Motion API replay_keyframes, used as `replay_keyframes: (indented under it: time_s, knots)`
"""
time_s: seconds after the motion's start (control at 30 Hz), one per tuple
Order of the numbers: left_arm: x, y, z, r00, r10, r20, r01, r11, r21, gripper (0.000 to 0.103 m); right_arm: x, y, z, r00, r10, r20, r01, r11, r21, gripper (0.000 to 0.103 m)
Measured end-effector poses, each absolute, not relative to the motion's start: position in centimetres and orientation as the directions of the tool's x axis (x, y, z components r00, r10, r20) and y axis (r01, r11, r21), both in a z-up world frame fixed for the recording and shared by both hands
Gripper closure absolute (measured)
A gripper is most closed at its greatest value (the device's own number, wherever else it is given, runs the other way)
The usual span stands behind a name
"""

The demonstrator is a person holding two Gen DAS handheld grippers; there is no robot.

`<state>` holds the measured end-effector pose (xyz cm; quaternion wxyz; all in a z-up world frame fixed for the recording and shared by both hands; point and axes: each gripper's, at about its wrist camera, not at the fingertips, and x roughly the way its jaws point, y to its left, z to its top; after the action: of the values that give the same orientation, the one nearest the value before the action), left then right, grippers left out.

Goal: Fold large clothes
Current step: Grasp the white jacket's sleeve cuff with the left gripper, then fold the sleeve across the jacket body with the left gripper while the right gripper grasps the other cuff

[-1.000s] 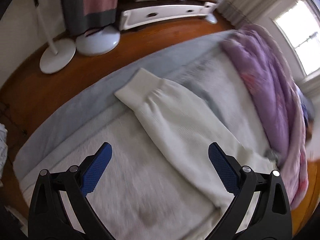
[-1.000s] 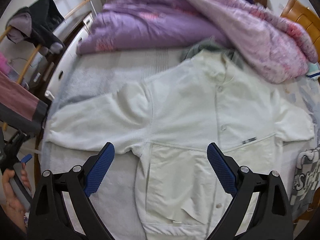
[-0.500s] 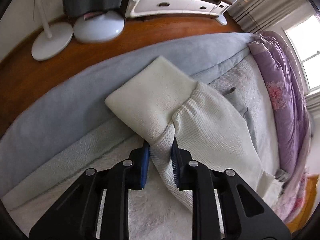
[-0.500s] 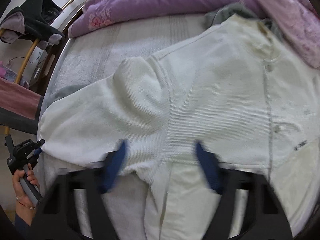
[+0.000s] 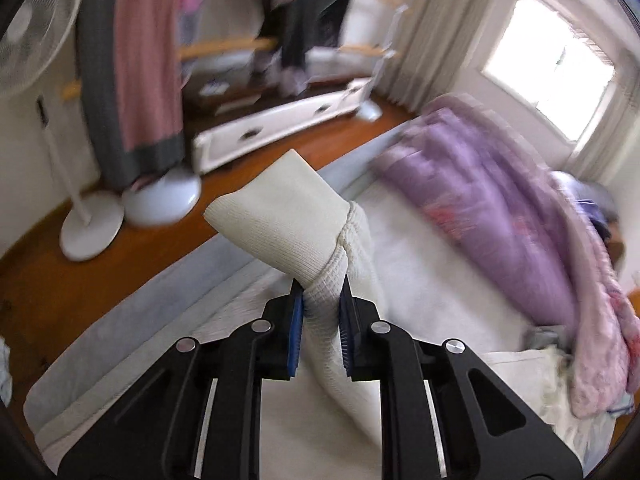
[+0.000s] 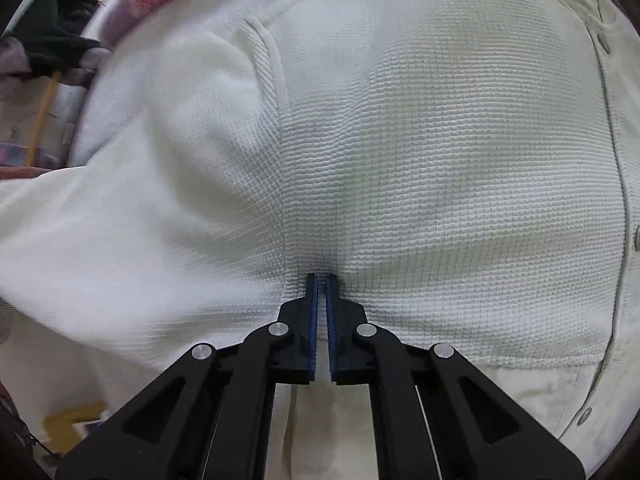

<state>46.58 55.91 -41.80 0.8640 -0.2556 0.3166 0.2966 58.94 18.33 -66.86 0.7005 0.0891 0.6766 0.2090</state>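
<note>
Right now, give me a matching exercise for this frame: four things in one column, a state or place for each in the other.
1. sleeve cuff
2. purple quilt
3. left gripper
4. right gripper

a. heaped along the bed's far side
b. shut, tips pressed into the cardigan body
c. lifted off the bed
d. clamped on the sleeve just behind the cuff

Pairs: 1-c, 2-a, 3-d, 4-b
</note>
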Motion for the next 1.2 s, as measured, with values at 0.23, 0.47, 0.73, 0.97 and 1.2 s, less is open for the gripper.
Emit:
replay_keyframes:
  time_s: [0.23, 0.47, 0.73, 0.97, 1.2]
  knots:
    - [52.9, 40.3, -35.3, 0.745, 0.294, -0.599, -0.511, 0.829, -0.229, 0.087, 59.2, 6.2, -62.0, 0.114, 0.535, -0.837, -0.113, 0.844, 0.524, 0.094]
    - [61.2, 22.1, -38.1, 0.762, 0.085, -0.642, -0.326, 0.907, -0.267, 0.087, 60.6, -12.9, -57.4, 0.290, 0.427, -0.857, 0.005, 0.894, 0.447, 0.094]
    - [66.0, 3.6, -48.0, 0.632, -0.051, -0.773, -0.155, 0.969, -0.191, 0.087, 61.6, -34.5, -57.3, 0.423, 0.195, -0.885, 0.312, 0.885, 0.344, 0.094]
    - [65.5, -6.1, -55.4, 0.495, -0.067, -0.867, -0.001, 0.997, -0.077, 0.087, 62.4, -47.9, -58.9, 0.400, 0.004, -0.917, 0.583, 0.771, 0.257, 0.068]
    - [65.6, -10.1, -58.8, 0.437, -0.067, -0.897, 0.067, 0.997, -0.041, 0.087, 64.5, -56.3, -62.5, 0.258, -0.059, -0.964, 0.744, 0.649, 0.159, 0.066]
